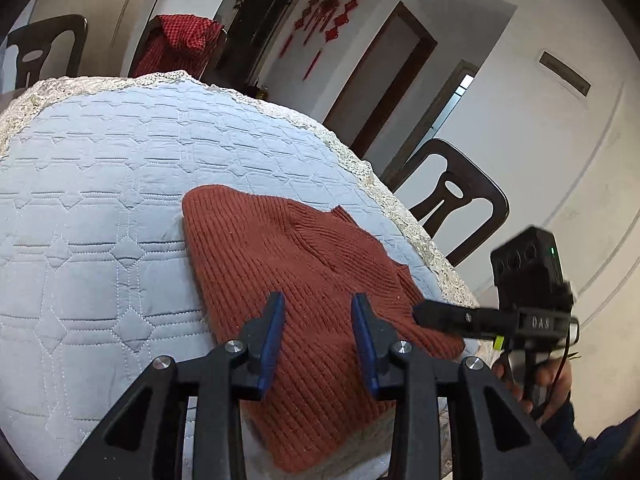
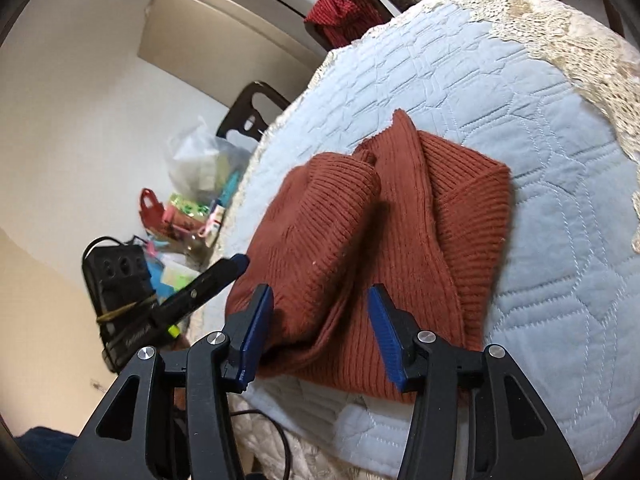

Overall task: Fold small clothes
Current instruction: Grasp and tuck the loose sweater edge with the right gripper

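Rust sweater (image 1: 304,280) lies under the parted, seemingly empty left gripper (image 1: 318,314).

Home: dining chairs (image 1: 460,200); red wall knots (image 1: 328,20)

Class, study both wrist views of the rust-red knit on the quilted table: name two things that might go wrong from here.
1. The knit sweater lies near the table edge, its near part overhanging; a tug might slide it off.
2. The folded sleeve sits loose and humped on top. Both tongs, left and right, stand open with nothing pinched, so it may unroll before the next fold.
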Available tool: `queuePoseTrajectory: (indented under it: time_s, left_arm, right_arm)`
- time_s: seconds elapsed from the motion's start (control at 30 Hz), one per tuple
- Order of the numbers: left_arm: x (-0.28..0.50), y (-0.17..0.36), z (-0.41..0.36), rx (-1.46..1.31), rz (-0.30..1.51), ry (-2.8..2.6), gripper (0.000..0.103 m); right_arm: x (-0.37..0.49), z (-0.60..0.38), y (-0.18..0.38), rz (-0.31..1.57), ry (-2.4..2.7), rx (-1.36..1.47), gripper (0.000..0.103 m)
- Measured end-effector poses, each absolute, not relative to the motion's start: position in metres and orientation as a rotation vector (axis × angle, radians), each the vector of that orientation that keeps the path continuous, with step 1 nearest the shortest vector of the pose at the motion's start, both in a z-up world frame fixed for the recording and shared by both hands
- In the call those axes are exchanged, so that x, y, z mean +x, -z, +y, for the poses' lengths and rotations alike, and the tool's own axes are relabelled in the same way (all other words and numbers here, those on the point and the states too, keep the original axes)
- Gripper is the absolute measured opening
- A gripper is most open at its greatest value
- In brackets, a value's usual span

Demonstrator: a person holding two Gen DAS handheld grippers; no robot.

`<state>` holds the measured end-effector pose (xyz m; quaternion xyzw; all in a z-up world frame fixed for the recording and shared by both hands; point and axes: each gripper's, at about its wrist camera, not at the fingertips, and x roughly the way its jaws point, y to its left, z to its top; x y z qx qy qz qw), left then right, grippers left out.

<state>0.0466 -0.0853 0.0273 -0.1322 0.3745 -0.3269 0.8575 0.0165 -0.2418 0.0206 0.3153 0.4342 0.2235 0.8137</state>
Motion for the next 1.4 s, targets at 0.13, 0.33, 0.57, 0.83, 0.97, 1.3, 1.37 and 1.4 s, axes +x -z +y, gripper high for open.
queuePoseTrajectory:
  time_s: [0.13,0.33,0.57,0.83,0.97,1.3,1.37,1.4]
  left_arm:
    - [0.049,-0.020,-0.087,-0.273,0.795,0.699,0.037]
    - [0.049,-0.017,-0.083,-0.275,0.786,0.716,0.037]
    - [0.048,-0.016,-0.083,-0.261,0.776,0.717,0.037]
    - [0.048,-0.029,-0.092,-0.227,0.767,0.717,0.037]
    - [0.045,-0.041,-0.101,-0.203,0.729,0.740,0.037]
    - [0.040,-0.029,-0.111,-0.141,0.763,0.740,0.037]
    - [0.038,-0.033,-0.107,-0.138,0.759,0.733,0.037]
    - [0.038,-0.035,-0.105,-0.138,0.752,0.730,0.037]
  right_arm:
    - [0.029,-0.235,-0.023,0.945,-0.479,0.657,0.050]
    - [0.038,-0.223,-0.020,0.988,-0.453,0.592,0.050]
    - [0.042,-0.209,-0.022,0.994,-0.454,0.532,0.038]
    - [0.035,-0.223,-0.033,0.926,-0.457,0.508,0.015]
    - [0.021,-0.249,-0.048,0.855,-0.402,0.494,0.014]
    - [0.005,-0.286,-0.021,0.887,-0.342,0.562,0.019]
    - [0.002,-0.288,-0.031,0.874,-0.299,0.516,0.019]
    - [-0.001,-0.287,-0.037,0.860,-0.277,0.488,0.019]
